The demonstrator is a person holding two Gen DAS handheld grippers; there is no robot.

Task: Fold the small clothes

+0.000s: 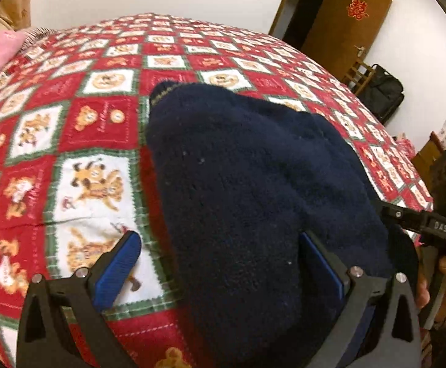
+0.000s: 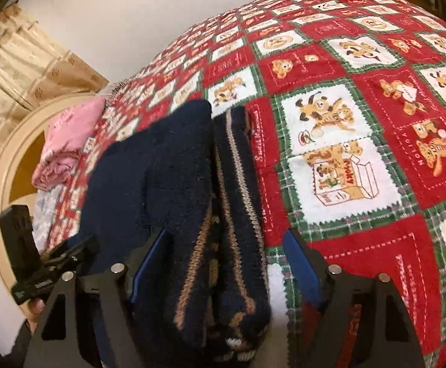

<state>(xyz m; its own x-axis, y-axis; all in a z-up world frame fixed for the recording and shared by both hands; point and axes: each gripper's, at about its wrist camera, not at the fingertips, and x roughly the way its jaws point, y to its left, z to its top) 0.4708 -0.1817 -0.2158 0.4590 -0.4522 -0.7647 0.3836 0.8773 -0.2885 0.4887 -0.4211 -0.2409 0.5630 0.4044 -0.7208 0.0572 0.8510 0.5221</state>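
While fingers of right gripper [image 2: 223,263] stand apart around folded navy knit garment [image 2: 174,184], pads not seen pressing, fold could be dragged open if closed off-centre. Left gripper [image 1: 220,263] likewise spread, garment between fingers, contact unclear. Garment lies on patterned bed cover [image 2: 361,116]; thick layers judged liable to spring back.

A navy sweater [image 1: 253,190] is seen bunched on the red patterned blanket [image 1: 78,141]. The left gripper [image 1: 220,263] is spread wide, the sweater lying against its right pad only.
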